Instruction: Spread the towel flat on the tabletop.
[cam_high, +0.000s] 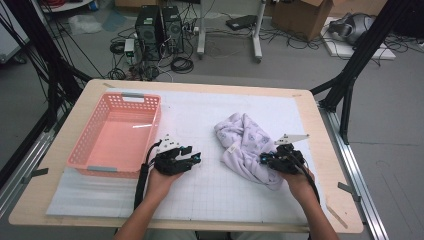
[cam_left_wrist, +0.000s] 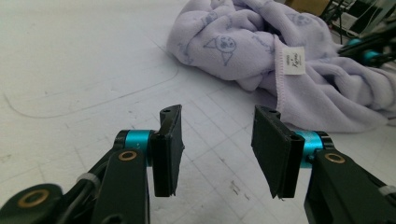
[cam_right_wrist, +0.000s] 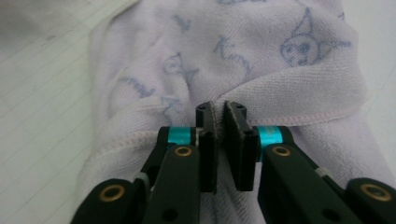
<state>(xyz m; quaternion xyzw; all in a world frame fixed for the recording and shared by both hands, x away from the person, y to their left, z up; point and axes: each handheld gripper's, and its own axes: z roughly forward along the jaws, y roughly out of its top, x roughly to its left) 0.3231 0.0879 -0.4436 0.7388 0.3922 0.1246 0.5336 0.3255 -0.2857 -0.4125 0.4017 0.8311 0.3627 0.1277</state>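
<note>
A crumpled lavender towel (cam_high: 245, 140) with printed cartoon faces lies on the white grid mat (cam_high: 210, 190), right of centre. My right gripper (cam_high: 263, 160) is at the towel's near end, shut on a stitched hem fold; in the right gripper view its jaws (cam_right_wrist: 219, 109) pinch the towel (cam_right_wrist: 243, 60) between the pads. My left gripper (cam_high: 196, 158) is held over the mat left of the towel, open with nothing in it. In the left gripper view its jaws (cam_left_wrist: 218, 121) stand apart and point at the towel (cam_left_wrist: 252, 46), whose white label (cam_left_wrist: 294, 59) faces me.
A pink plastic basket (cam_high: 82, 150) with nothing in it stands on the left of the wooden table (cam_high: 310, 120). Black frame legs rise at both sides. Computers, cables and cardboard boxes sit on the floor beyond the far edge.
</note>
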